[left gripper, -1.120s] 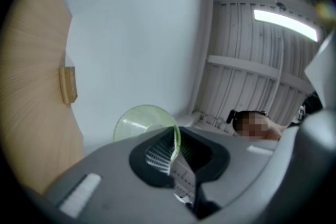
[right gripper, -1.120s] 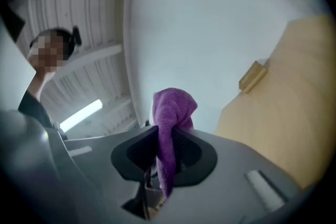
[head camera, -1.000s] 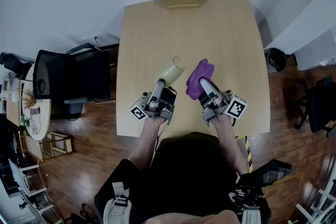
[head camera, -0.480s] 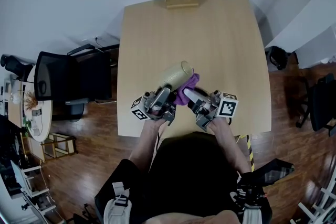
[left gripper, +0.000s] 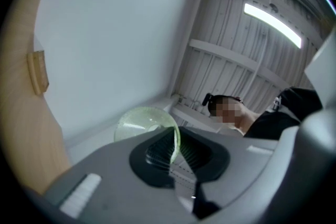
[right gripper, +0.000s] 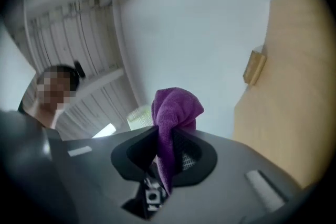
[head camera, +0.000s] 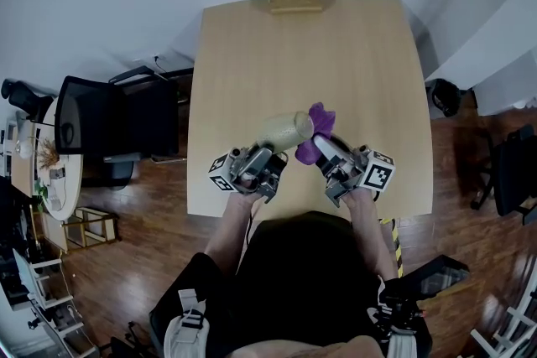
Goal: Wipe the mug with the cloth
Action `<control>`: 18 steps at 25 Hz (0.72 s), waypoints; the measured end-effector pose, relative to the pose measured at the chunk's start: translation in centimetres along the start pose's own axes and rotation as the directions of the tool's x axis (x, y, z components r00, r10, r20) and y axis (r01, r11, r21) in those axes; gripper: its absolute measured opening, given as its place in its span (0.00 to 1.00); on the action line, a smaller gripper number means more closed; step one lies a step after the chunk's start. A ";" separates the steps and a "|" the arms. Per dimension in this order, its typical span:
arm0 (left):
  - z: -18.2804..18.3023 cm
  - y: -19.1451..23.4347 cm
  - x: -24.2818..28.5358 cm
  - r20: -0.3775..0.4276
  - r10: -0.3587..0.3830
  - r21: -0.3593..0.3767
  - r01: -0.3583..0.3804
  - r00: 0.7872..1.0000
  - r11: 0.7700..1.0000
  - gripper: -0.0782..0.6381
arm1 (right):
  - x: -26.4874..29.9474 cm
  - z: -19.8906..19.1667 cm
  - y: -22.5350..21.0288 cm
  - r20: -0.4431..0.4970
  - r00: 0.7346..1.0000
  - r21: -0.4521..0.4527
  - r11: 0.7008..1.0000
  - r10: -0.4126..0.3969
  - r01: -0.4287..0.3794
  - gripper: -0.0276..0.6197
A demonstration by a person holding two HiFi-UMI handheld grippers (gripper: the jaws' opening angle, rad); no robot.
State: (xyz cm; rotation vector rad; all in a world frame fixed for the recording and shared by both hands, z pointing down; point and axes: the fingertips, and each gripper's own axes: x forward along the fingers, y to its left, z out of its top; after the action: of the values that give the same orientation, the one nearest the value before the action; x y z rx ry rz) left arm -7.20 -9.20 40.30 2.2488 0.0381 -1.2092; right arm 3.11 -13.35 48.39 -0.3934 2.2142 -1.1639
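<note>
A: Left tool (head camera: 270, 153) clamped on the wall of the mug (head camera: 285, 131), which lies sideways above the table (head camera: 252, 54). Cloth (head camera: 318, 120) at its mouth, pinched in right tool (head camera: 324, 146).
B: Advise: hold mug steady, sweep cloth round rim, light pressure.

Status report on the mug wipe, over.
Left gripper shut on mug wall, fingers just tightened. Right gripper shut on purple cloth. Cloth up against mug's mouth, both held above table. Nothing blocking.
</note>
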 end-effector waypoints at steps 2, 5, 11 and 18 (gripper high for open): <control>0.1 -0.1 0.2 -0.007 -0.010 0.000 0.010 1.000 1.000 0.17 | -0.7 3.2 1.7 0.178 0.975 0.112 0.981 0.134 -0.156 0.14; -0.7 -0.1 0.7 -0.036 -0.024 -0.009 0.024 0.999 1.000 0.17 | 0.1 3.5 3.3 0.216 0.949 0.184 0.945 0.230 -0.271 0.14; -1.3 -0.8 1.4 -0.053 -0.056 -0.015 0.056 0.997 0.998 0.17 | 1.3 -1.4 2.3 0.064 0.974 0.259 0.939 0.219 -0.228 0.14; -2.4 -0.7 1.2 -0.134 -0.032 0.020 0.035 0.991 0.999 0.17 | 1.6 -5.1 -0.4 -0.151 0.986 0.169 0.985 0.064 -0.038 0.14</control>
State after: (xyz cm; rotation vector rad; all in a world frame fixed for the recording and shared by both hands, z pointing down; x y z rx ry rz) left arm -4.93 -7.69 40.01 2.3536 0.1149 -1.0794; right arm -1.29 -11.11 50.32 -0.1802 2.2236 -1.3802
